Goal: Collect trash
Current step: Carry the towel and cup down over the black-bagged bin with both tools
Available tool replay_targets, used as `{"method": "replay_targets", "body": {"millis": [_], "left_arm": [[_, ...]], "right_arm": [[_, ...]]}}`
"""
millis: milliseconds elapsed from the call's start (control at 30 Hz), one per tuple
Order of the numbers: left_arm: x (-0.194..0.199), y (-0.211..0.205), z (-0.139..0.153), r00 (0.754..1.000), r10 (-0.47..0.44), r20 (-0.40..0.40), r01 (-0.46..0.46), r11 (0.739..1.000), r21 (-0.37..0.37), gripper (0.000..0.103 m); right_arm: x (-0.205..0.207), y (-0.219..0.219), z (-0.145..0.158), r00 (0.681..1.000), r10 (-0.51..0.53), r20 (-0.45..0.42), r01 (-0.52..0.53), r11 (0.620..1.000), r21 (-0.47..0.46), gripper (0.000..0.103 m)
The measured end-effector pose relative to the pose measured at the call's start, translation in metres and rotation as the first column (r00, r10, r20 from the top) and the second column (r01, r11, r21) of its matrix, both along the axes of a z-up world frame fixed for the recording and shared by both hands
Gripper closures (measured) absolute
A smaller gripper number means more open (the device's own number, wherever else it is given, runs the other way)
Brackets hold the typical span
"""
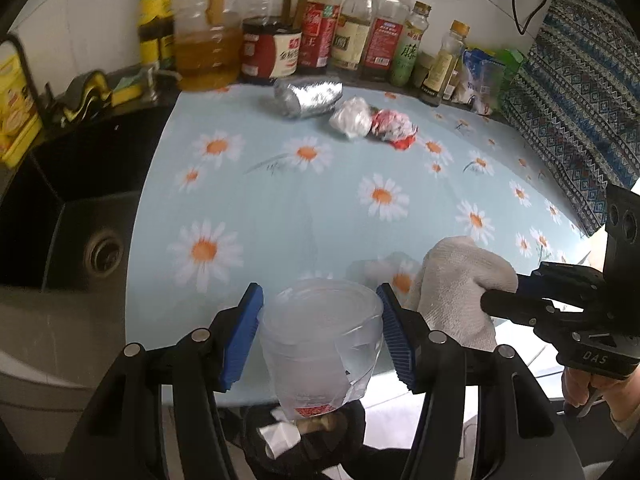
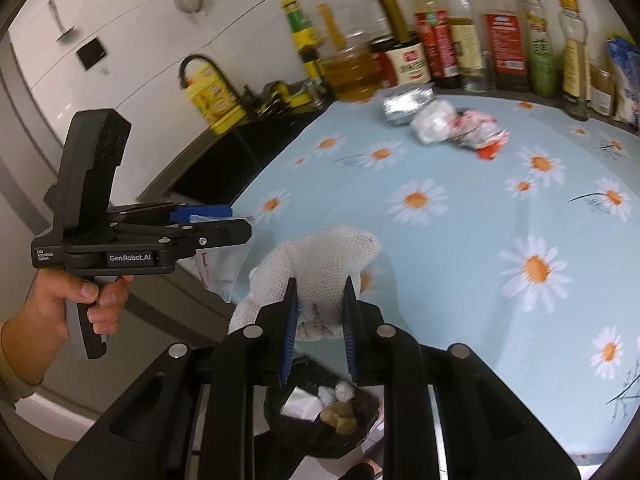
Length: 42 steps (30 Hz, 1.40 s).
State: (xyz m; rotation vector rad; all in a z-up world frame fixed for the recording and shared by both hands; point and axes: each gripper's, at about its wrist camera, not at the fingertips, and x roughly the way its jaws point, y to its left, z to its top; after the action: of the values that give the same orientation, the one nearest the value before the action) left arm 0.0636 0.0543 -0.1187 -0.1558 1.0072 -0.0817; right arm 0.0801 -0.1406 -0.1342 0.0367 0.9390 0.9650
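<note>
Trash is in both my grippers at the near edge of the table: my left gripper point(image 1: 320, 332) is clamped on a clear, thin-walled plastic cup point(image 1: 320, 344) with a torn side and a red printed patch near its base, and my right gripper point(image 2: 320, 316) is clenched on a crumpled white mesh-textured cloth wad point(image 2: 316, 276). Below that edge, seen between the fingers, sits a black bag-lined bin point(image 2: 320, 420) already holding white paper scraps and brownish bits.

I judge the step in hand to be carrying both pieces over the bin and dropping them. To do it well I would bring each gripper fully past the table edge and above the bin mouth before letting go. The cup is light and springy, so it could bounce off the bin's edge; lowering it close first would help. The cloth is soft and may cling to the ribbed blue pads point(image 1: 394, 334), so a wide release is wise.

Toward the far edge of the pale blue daisy-print tablecloth point(image 1: 320, 200) lie a crinkled silver foil roll point(image 1: 308, 98), a white crumpled ball point(image 1: 352, 118) and a red-and-white crushed wrapper point(image 1: 396, 128), touching one another. Behind them stands a row of sauce and oil bottles point(image 1: 360, 28); a black sink point(image 1: 68, 220) adjoins the table's left edge.
</note>
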Motion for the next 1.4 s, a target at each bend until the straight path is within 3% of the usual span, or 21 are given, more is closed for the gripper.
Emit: {"method": "replay_targets", "body": {"millis": [367,633,967,1400], "left_arm": [[-0.065,0.008,-0.01,0.998,0.061,-0.034,-0.062,0.996,-0.056,0.047],[-0.094,0.015,-0.031,0.991,0.103,-0.086,-0.111,0.989,-0.093,0.047],[-0.106,0.03,-0.095,0.965,0.152,-0.214,-0.187,0.97,-0.156,0.047],[-0.111,0.04,-0.189,0.912,0.167,-0.374,-0.242,0.956,-0.164,0.047]], "right_arm": [[-0.058,0.031,-0.012,0.984,0.179,0.013,-0.178,0.983,-0.05,0.081],[-0.08,0.044,-0.029,0.969,0.246,-0.017,-0.246,0.965,-0.091,0.081],[-0.09,0.053,-0.083,0.963,0.253,-0.095,-0.267,0.947,-0.181,0.081],[-0.107,0.068,-0.169,0.947,0.234,-0.222,-0.294,0.907,-0.3,0.08]]}}
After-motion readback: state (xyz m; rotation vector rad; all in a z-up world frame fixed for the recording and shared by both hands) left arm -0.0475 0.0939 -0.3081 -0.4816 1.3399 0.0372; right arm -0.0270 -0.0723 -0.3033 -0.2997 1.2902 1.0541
